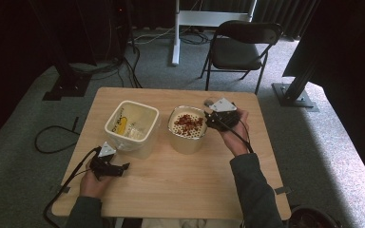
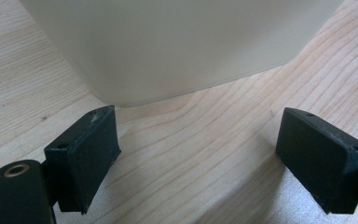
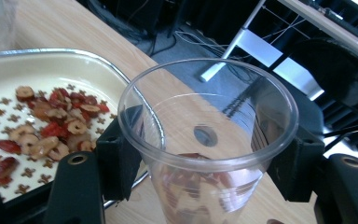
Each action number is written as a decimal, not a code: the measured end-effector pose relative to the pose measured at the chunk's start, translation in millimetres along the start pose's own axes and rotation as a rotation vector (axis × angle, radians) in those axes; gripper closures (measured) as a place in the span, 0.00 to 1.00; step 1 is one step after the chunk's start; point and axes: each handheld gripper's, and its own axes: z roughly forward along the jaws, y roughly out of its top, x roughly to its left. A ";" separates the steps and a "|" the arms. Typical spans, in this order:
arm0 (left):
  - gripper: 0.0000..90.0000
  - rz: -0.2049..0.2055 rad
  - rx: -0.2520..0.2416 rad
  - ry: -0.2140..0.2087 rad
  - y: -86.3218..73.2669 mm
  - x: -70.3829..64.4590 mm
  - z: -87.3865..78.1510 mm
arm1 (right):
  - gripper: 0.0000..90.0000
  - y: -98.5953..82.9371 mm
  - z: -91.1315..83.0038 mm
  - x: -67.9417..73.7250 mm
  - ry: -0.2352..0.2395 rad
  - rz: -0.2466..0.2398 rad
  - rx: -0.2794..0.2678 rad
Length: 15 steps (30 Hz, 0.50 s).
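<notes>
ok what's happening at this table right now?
A person works two handheld tongs at a wooden table. The right tongs are shut on a clear plastic cup with some dried red fruit slices at its bottom, held beside a cream bowl of the same slices. The left tongs are open and empty above the tabletop, just short of a cream plastic tub that stands left of the bowl.
</notes>
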 end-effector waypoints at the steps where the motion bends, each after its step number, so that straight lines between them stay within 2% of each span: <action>1: 0.15 0.000 0.000 0.000 0.0 0.0 0.0 | 0.38 0.7 0.6 0.9 -0.005 -0.011 0.009; 6: 0.15 0.000 0.000 0.000 0.0 0.0 0.0 | 0.38 5.1 3.7 9.0 -0.061 -0.136 0.052; 9: 0.15 0.000 0.000 0.000 0.0 0.0 0.0 | 0.38 8.6 5.3 15.7 -0.091 -0.240 0.080; 15: 0.15 -0.001 -0.001 0.000 0.0 -0.1 0.1 | 0.38 18.2 8.4 29.5 -0.110 -0.424 0.136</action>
